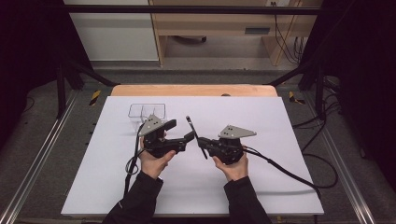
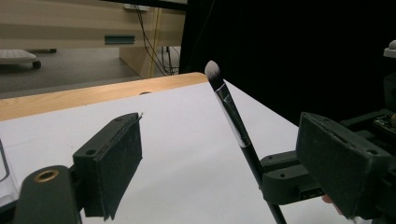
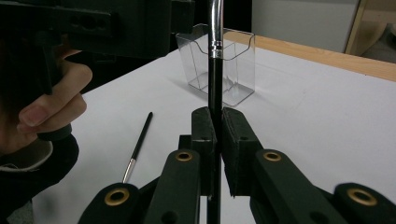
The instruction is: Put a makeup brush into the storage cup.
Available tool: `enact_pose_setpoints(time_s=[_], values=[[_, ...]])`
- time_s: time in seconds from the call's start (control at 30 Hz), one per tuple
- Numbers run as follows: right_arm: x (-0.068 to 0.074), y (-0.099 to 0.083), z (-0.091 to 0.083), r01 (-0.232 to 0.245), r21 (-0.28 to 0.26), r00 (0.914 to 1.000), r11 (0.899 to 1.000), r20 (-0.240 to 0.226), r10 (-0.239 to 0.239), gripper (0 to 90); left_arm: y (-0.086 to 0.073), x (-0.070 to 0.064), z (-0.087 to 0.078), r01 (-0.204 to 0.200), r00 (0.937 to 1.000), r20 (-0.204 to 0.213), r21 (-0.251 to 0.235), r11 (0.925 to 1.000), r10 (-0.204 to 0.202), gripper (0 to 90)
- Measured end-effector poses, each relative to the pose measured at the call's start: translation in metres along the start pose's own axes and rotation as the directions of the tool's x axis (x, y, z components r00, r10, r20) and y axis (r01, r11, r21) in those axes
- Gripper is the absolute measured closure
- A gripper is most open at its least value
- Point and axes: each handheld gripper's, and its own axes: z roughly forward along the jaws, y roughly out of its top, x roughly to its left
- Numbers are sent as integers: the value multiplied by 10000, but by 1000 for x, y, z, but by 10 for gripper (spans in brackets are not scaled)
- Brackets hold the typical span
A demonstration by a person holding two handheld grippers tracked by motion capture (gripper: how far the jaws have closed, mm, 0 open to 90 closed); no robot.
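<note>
A makeup brush (image 1: 191, 125) with a black handle, silver ferrule and pale bristles stands tilted above the white table. My right gripper (image 1: 202, 143) is shut on its handle; in the right gripper view the jaws (image 3: 218, 116) clamp the black handle (image 3: 215, 79) near its lower part. My left gripper (image 1: 181, 129) is open just left of the brush. In the left gripper view the brush (image 2: 232, 114) rises between its spread pads (image 2: 112, 163), touching neither. A second thin brush (image 3: 137, 147) lies flat on the table under the left hand.
A clear plastic holder (image 1: 147, 110) with compartments stands at the back left of the white table sheet (image 1: 261, 186), just beyond the left gripper; it appears behind the brush as holder (image 3: 224, 65). Cables trail off both grippers. A wooden table edge (image 1: 194, 90) runs along the back.
</note>
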Motion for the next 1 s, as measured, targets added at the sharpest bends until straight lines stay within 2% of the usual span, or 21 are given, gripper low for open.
enact_pose_setpoints(time_s=[0.33, 0.5, 1.0], values=[[1, 0, 0, -23, -100, 10000, 9999, -60, 23, 843, 0, -3, 5, 211, 9997, 141, -64, 9998, -210, 189], [1, 0, 0, -63, -164, 9999, 9998, -106, 61, 843, -1, -3, 8, 315, 9993, 189, 100, 9995, -317, 221], [2, -1, 2, -112, -172, 9997, 9998, -196, 108, 843, -3, -7, 12, 468, 9983, 344, 119, 9988, -472, 419]])
